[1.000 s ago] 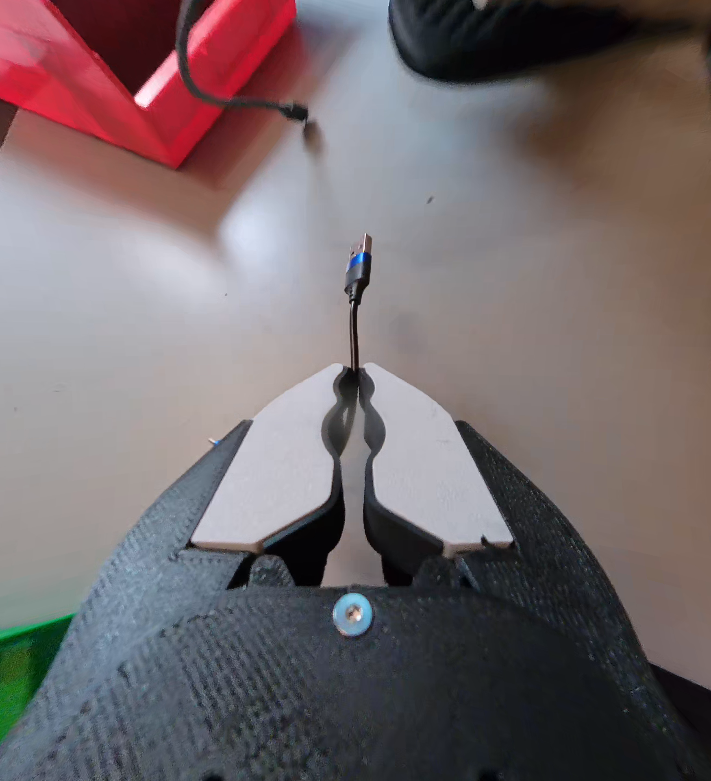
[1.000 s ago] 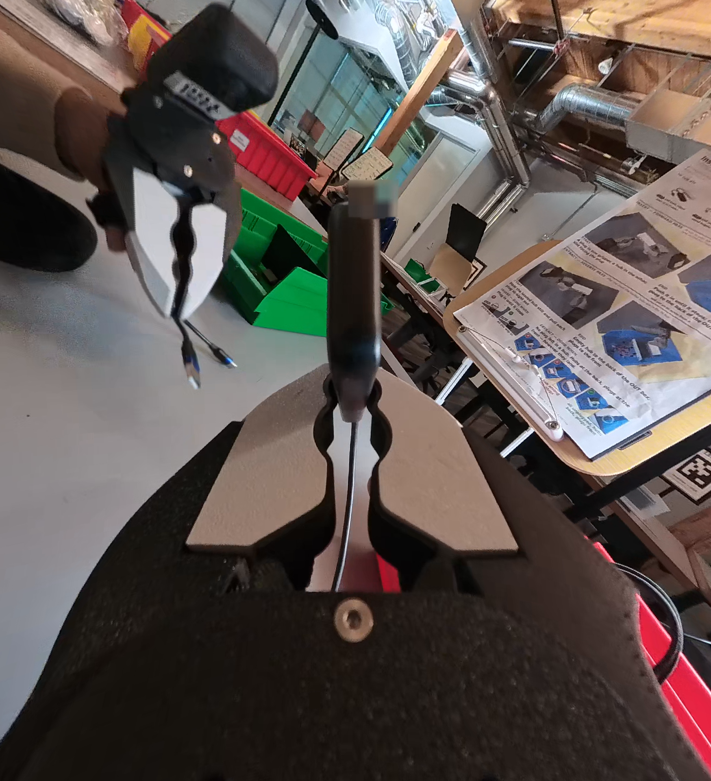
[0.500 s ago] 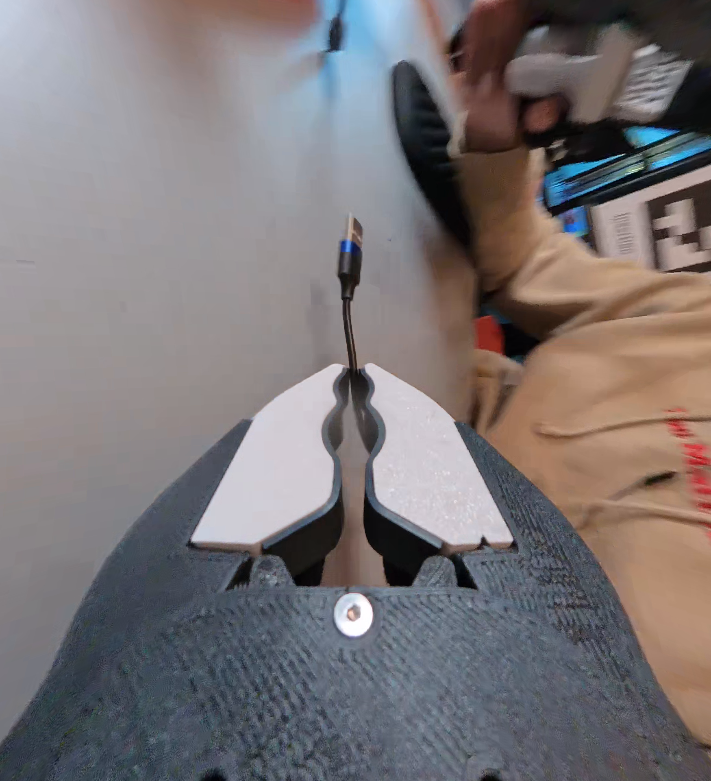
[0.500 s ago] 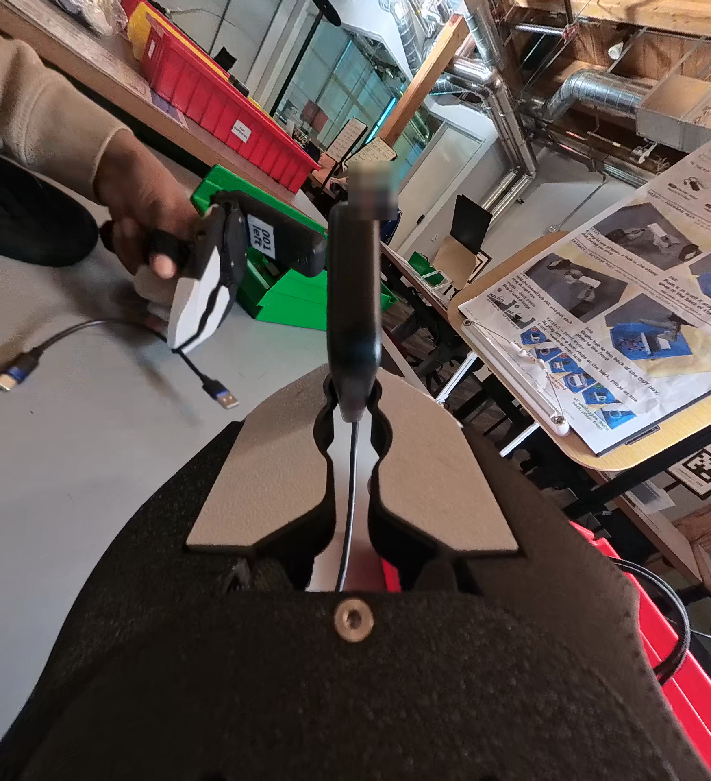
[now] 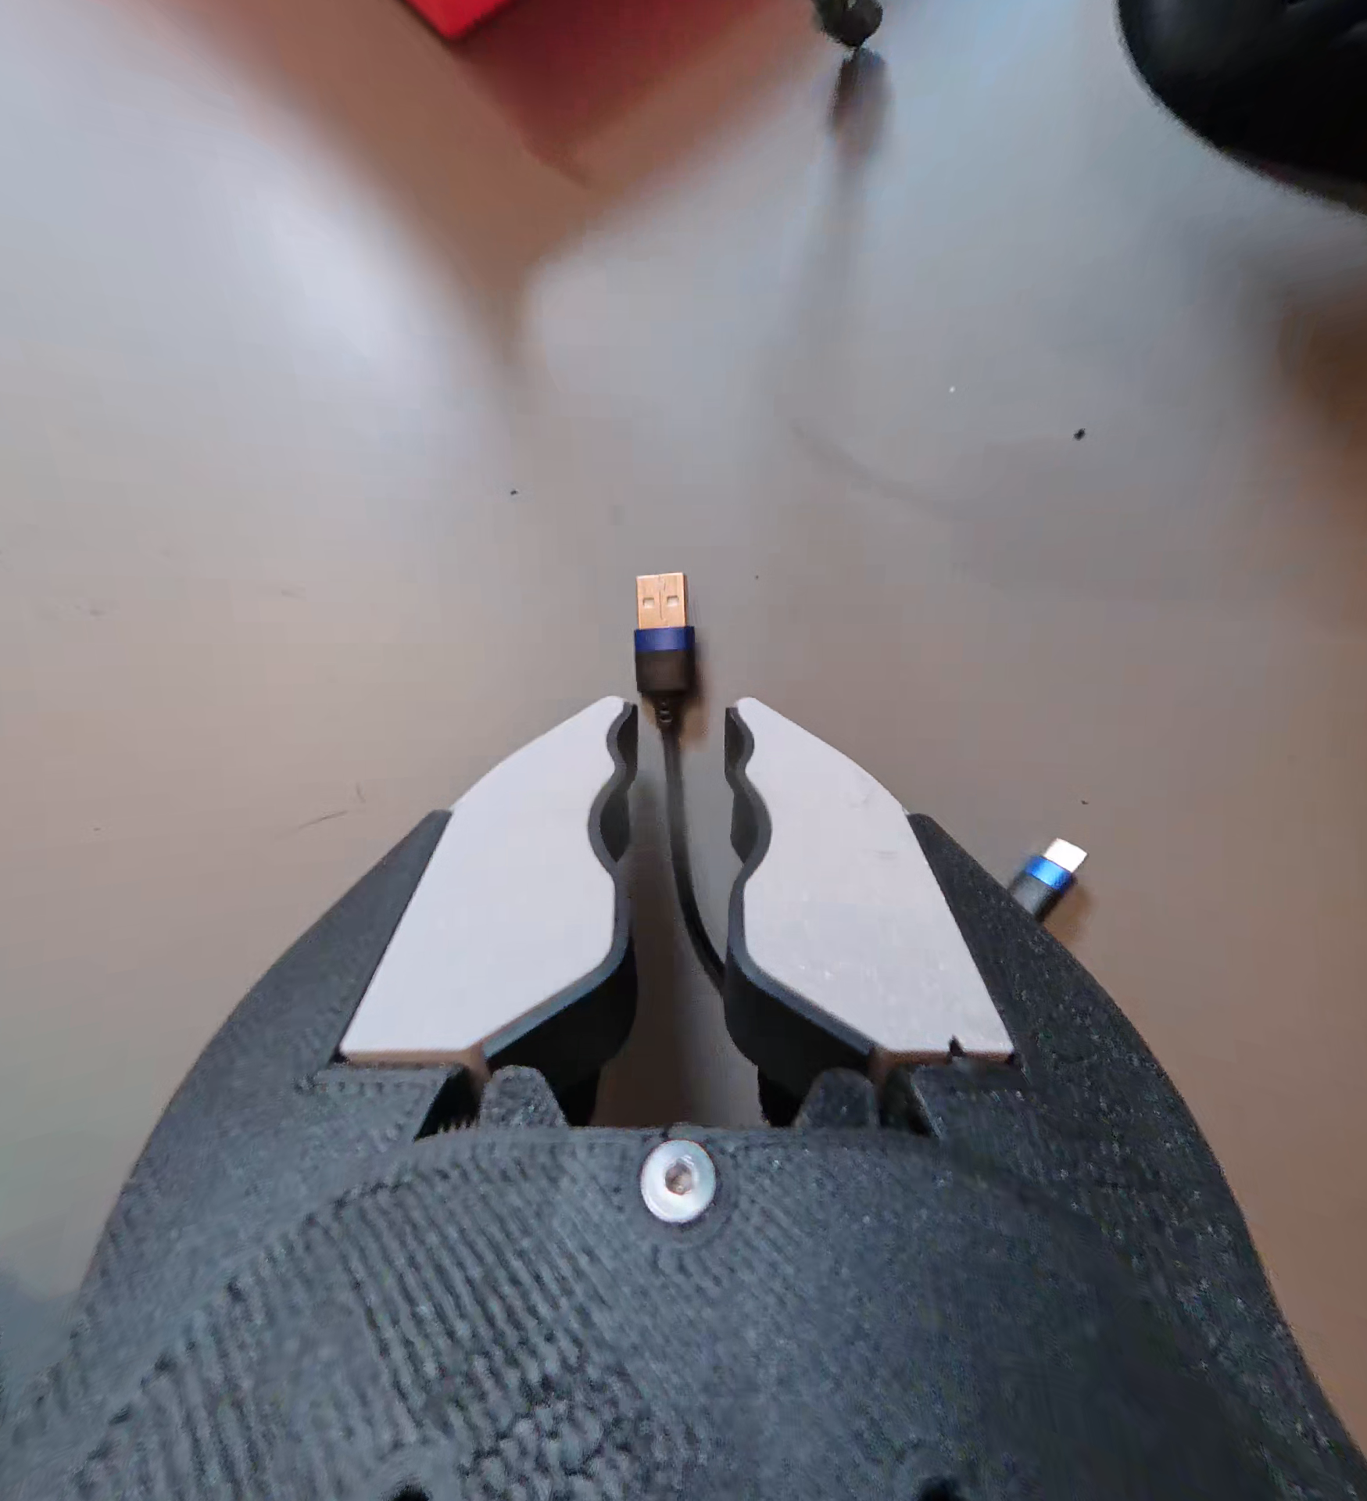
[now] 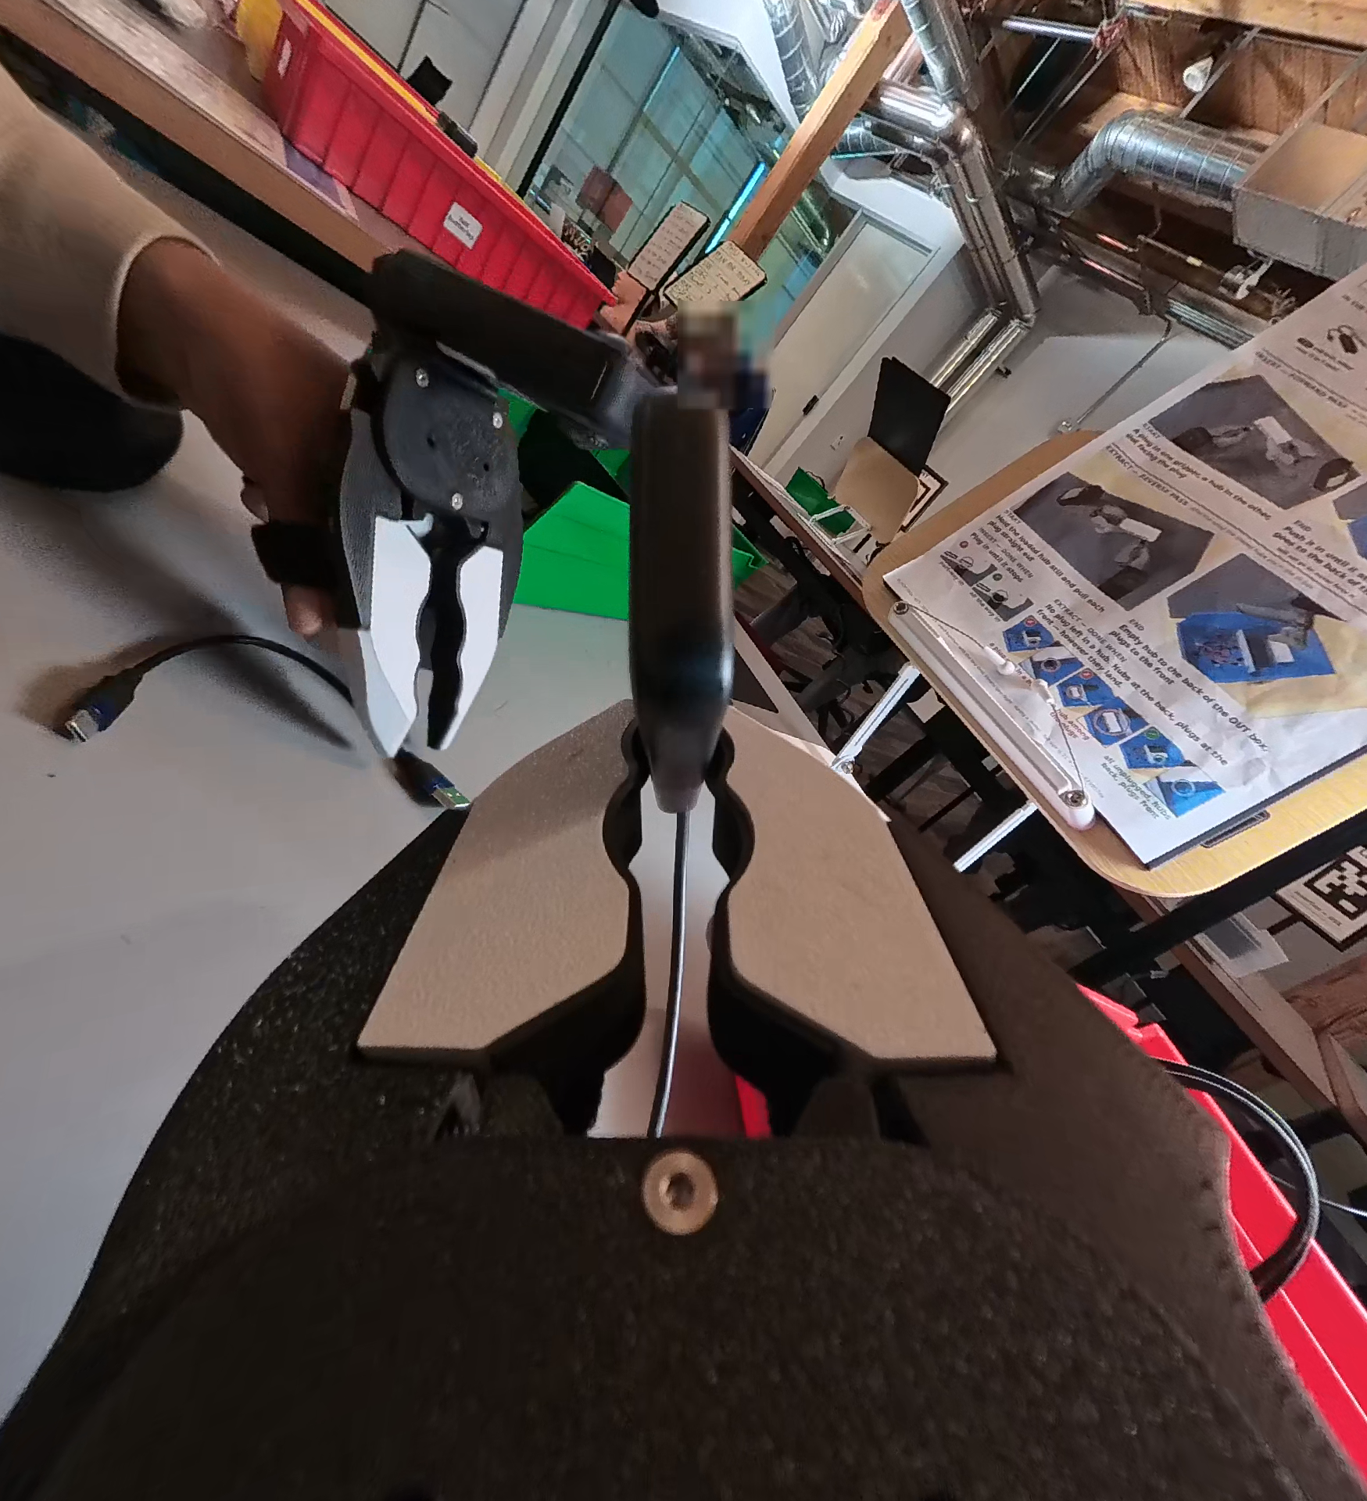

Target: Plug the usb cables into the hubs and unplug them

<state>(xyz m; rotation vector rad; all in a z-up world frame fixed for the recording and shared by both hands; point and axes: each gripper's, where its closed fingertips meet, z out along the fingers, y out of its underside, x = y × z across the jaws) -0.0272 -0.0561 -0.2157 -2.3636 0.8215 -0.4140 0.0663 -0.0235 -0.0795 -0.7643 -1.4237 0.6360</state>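
My left gripper is open and hovers low over the grey table. The black USB cable lies on the table between its fingers, apart from both. Its gold USB-A plug with a blue band points away, just past the fingertips. The cable's other plug sticks out to the right of the gripper. My right gripper is shut on a black hub and holds it upright in the air. Its thin cable runs back between the fingers. The right wrist view also shows the left gripper and the loose cable.
A red box and a blurred black object lie at the table's far side. Green bins stand beyond the left gripper, and a long red bin behind them. A board with an instruction sheet slants at right. A red box sits at lower right.
My left gripper swung down to the table, opened and let go of the USB cable, which now lies flat. My right gripper still holds the hub upright.
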